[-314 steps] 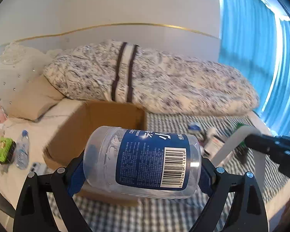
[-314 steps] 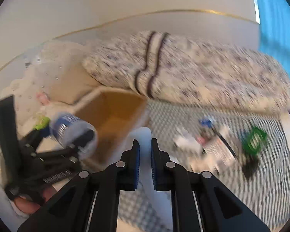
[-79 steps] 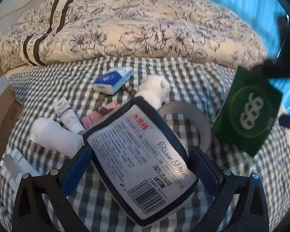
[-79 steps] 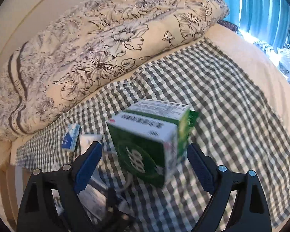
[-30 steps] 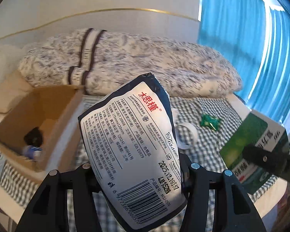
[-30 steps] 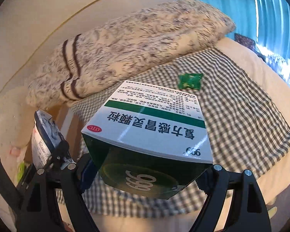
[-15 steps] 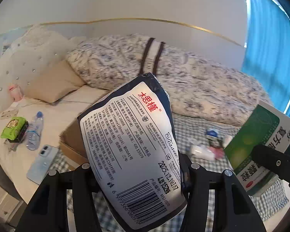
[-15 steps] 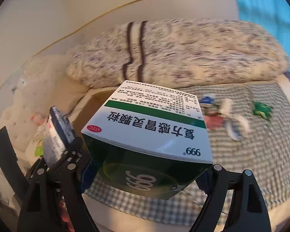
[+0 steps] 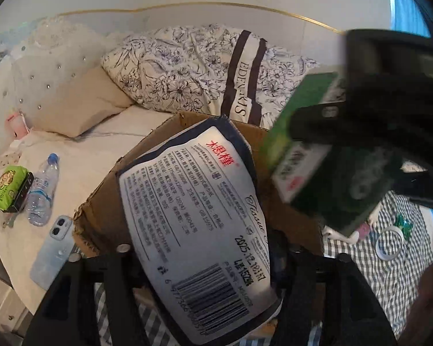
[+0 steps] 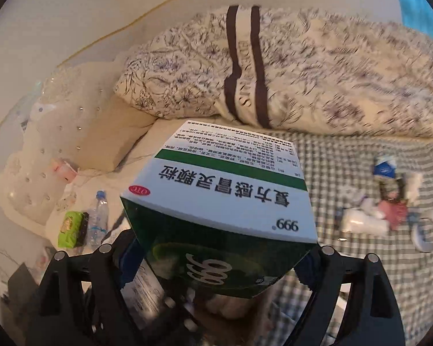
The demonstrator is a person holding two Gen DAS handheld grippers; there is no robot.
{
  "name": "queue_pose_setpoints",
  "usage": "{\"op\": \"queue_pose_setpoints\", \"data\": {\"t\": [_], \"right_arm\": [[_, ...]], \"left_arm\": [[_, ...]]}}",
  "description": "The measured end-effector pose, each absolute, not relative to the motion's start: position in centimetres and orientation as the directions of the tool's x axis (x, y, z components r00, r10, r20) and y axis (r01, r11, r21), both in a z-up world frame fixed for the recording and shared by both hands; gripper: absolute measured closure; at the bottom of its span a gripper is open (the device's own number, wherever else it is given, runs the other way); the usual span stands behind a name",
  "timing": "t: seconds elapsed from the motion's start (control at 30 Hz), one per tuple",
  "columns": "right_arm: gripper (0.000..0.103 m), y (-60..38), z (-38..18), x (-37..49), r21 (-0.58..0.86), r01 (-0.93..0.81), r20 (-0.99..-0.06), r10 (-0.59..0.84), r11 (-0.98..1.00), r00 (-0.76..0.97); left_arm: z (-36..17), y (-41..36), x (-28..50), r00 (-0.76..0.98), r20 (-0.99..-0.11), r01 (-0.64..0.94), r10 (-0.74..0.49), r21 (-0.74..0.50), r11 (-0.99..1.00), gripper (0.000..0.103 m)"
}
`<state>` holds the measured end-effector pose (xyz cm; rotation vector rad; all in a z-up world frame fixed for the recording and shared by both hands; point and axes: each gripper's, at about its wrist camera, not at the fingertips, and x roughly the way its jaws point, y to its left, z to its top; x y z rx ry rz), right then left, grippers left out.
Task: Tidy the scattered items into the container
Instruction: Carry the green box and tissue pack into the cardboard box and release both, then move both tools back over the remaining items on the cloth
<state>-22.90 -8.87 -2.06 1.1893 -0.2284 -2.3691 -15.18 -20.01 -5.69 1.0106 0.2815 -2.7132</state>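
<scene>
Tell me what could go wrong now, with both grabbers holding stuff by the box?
The tissue pack in the left gripper and the green medicine box in the right gripper crowd over the same cardboard box, so they might bump.

The medicine box hangs near the cardboard box's right side and could fall outside onto the checked blanket if dropped now.

The tall tissue pack may catch on the cardboard box's torn rim.
</scene>
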Motion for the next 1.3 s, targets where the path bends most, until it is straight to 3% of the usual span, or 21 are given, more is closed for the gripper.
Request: {"op": "queue_pose_setpoints", "data": {"t": [0.03, 0.13, 0.4, 0.67, 0.9, 1.3], "right_arm": [[0.017, -9.0, -2.4, -23.5, 0.368, 0.337, -0.715, -0.495, -0.867, -0.494], [0.015, -9.0, -2.6, -24.1, 0.379, 0.319, -0.710, -0.494, -0.869, -0.502], [0.012, -7.3, -0.1, -22.2, 0.354, 0.340, -0.670, -0.489, -0.872, -0.559], [0.012, 1.3, 2.4, -17.9, 0.346, 0.281, -0.639, -0.444, -0.895, -0.628], [0.012, 13.2, 2.5, -11.9, 0.276, 0.151, -0.616, -0.295, -0.949, -0.731], [0.012, 32.2, -1.8, -8.1, 0.276, -0.137, -0.669, -0.088, -0.951, -0.738]], "left_arm": [[-5.7, -20.0, -15.4, -0.737, -0.660, 0.280, -0.148, -0.099, -0.955, 0.013], [-5.6, -20.3, -15.4, -0.736, -0.643, 0.326, -0.209, -0.067, -0.943, 0.002], [-5.1, -20.0, -14.4, -0.740, -0.645, 0.325, -0.190, -0.097, -0.941, 0.002], [-1.8, -14.4, -11.8, -0.787, -0.602, 0.239, -0.134, -0.097, -0.966, 0.001], [-1.6, -6.3, -8.8, -0.805, -0.591, 0.136, -0.052, -0.098, -0.986, 0.000], [-4.2, 8.2, -9.0, -0.749, -0.650, -0.064, 0.130, -0.125, -0.990, 0.000]]}}
